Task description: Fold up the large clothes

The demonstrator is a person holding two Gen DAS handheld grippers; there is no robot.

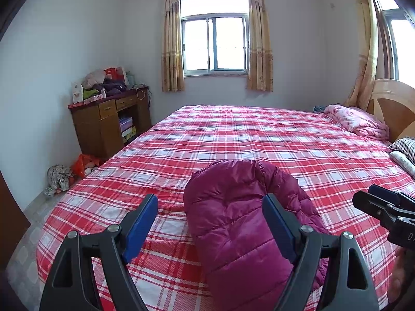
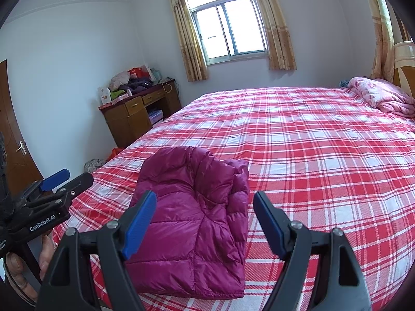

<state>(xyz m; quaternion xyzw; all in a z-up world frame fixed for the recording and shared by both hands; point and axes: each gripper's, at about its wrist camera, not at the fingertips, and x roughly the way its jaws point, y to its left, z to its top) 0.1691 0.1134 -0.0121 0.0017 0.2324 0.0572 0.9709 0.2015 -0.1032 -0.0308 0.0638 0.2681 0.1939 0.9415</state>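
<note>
Bedroom with a plaid bed (image 2: 311, 142) under a curtained window (image 1: 215, 44). On the bed's near edge lies the magenta down jacket (image 2: 192, 212), folded compact, its long axis running toward the window. We hold the left gripper (image 1: 210, 220) and right gripper (image 2: 205, 220) just short of it, jaws wide and empty; the left seems nearer.

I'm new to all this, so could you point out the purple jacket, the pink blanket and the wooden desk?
purple jacket (image 2: 192, 207): right wrist view, middle of its quilted top.
pink blanket (image 2: 381, 97): right wrist view, centre of the bundle.
wooden desk (image 1: 103, 124): left wrist view, its front door.
</note>
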